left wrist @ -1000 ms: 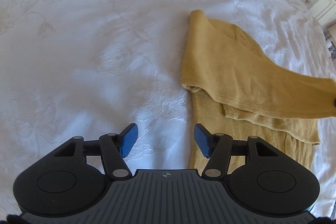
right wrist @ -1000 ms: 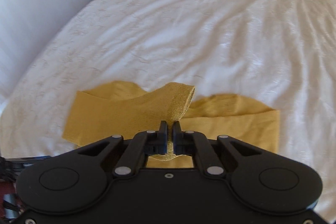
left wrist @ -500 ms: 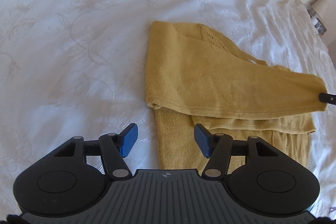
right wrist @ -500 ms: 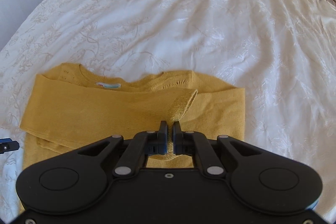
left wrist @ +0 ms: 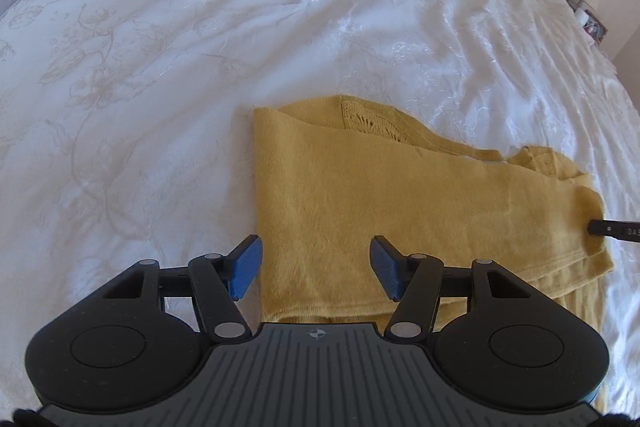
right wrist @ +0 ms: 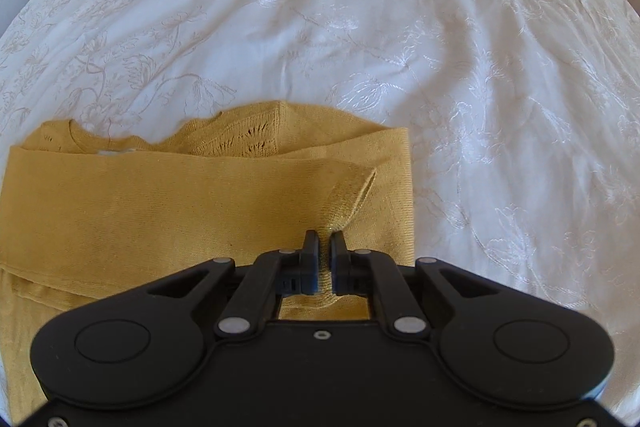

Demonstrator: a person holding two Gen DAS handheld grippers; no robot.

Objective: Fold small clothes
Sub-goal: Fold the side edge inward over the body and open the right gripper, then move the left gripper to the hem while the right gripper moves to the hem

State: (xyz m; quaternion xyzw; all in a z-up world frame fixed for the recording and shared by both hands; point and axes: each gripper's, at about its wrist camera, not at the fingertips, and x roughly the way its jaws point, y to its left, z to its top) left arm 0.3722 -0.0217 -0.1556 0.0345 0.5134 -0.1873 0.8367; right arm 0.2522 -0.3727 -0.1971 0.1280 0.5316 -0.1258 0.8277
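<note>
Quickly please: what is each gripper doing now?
Left gripper: open, empty.
Right gripper: jaws opening, mustard-yellow knitted sweater cuff between them.

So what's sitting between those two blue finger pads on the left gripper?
In the left wrist view, the left gripper stands open; only the yellow sweater on the white bedspread shows through the gap, not pinched.

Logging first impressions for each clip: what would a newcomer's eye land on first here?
The mustard-yellow sweater, lying partly folded on the white embroidered bedspread. Next, the right tongs, jaws just starting to open with the sleeve cuff between them, and the left tongs, open and empty over the sweater's near edge.
</note>
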